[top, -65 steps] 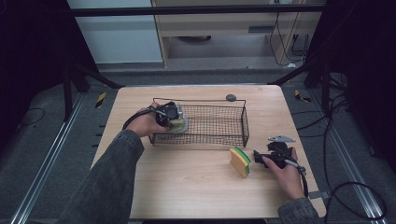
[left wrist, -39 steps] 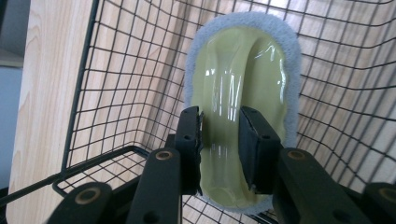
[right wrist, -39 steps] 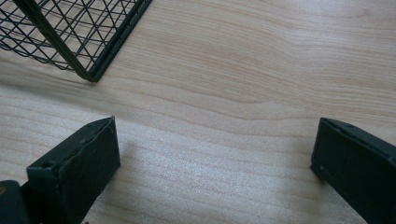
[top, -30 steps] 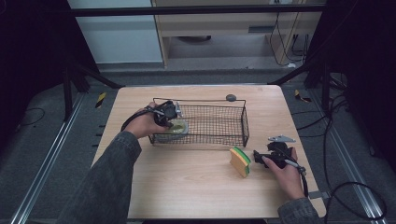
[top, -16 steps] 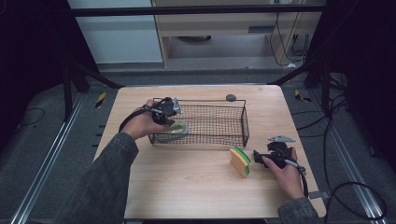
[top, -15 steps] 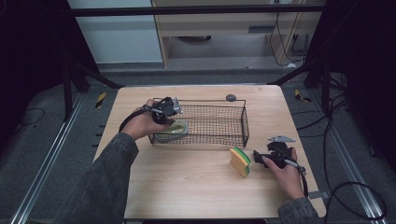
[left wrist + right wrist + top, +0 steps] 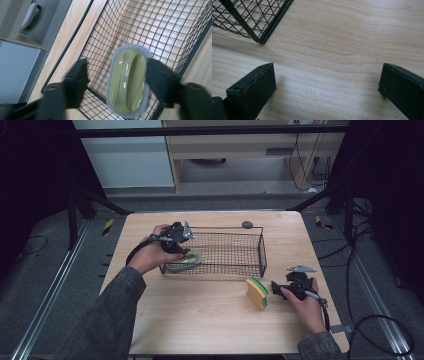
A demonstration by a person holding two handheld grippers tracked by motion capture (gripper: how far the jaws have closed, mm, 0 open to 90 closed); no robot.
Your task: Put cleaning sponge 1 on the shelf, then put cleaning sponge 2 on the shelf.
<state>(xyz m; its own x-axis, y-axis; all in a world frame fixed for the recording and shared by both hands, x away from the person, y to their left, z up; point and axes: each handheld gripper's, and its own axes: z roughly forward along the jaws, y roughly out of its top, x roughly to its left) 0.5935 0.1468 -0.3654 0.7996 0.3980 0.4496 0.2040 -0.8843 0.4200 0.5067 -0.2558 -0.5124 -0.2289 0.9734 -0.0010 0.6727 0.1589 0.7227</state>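
Right now the left gripper (image 7: pixel 181 236) hangs over the left end of the black wire basket (image 7: pixel 250 251), held in the person's left hand (image 7: pixel 150 255). Its jaws have just been opening, and in the left gripper view they stand apart on either side of the green scrubber (image 7: pixel 128 81), not pressing it; so released. That scrubber, an olive-green oval piece with a grey pad rim, lies flat on the basket floor in the left end, close to the near wall; in the high view it sits at (image 7: pixel 186 260) just under the gripper. Both jaws look motion-blurred in the left gripper view, the right one overlapping the scrubber's edge, contact hard to call but no squeeze visible. The right gripper (image 7: pixel 284 287) rests low on the wooden table (image 7: pixel 200 320) at the right, in the person's right hand (image 7: pixel 305 305), pointing toward the yellow-and-green sponge (image 7: pixel 257 292), which stands on edge just beside its tips and near the basket's front right corner. In the right gripper view the two black jaws are wide apart over bare wood, nothing between them, with the basket corner (image 7: pixel 257 27) at upper left. A small dark round object (image 7: pixel 247 224) sits on the table right behind the basket's far rim. Dark sleeves come in from the bottom on both sides.
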